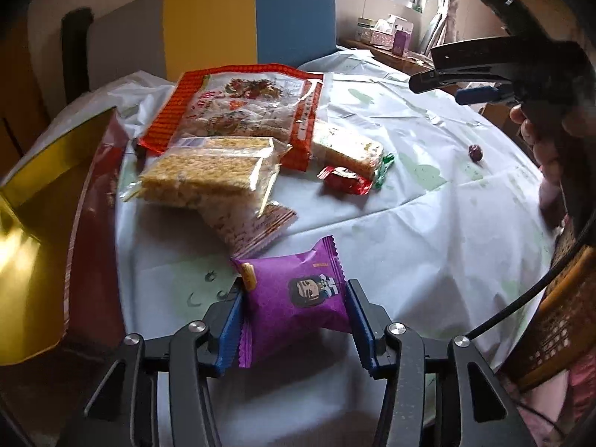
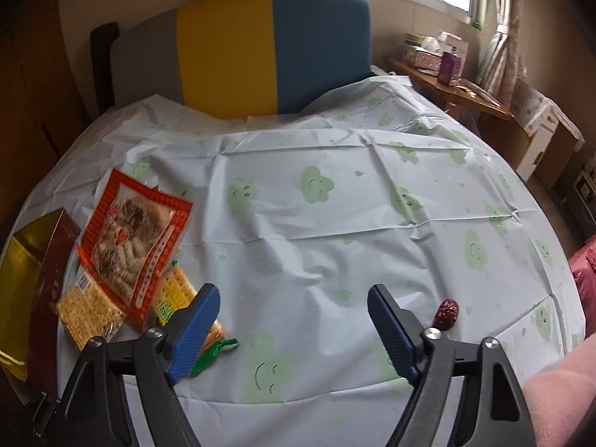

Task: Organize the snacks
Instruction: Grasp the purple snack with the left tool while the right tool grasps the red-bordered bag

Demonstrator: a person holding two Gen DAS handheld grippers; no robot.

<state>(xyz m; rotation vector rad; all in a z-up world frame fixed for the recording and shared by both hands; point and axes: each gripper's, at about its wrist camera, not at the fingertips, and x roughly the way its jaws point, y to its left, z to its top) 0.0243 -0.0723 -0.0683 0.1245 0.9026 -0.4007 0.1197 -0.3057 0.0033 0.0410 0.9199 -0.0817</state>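
Note:
A purple snack packet (image 1: 298,298) with a cartoon face lies at the near edge of the table. My left gripper (image 1: 294,292) is shut on it, one blue pad pressing on each side. Beyond it lie clear packs of yellow puffed-rice bars (image 1: 208,171), a big red-and-orange bag (image 1: 246,108) and a small red packet (image 1: 344,180). My right gripper (image 2: 294,294) hangs open above bare tablecloth with nothing between its fingers. It also shows at the upper right in the left wrist view, right gripper (image 1: 447,87). A dark red date (image 2: 445,314) lies just right of it.
A gold and dark red box (image 1: 44,223) stands at the table's left edge. A woven basket (image 1: 558,316) sits at the right edge. The white tablecloth (image 2: 335,216) with green smiley prints covers the round table. A yellow and blue chair back (image 2: 272,48) stands behind.

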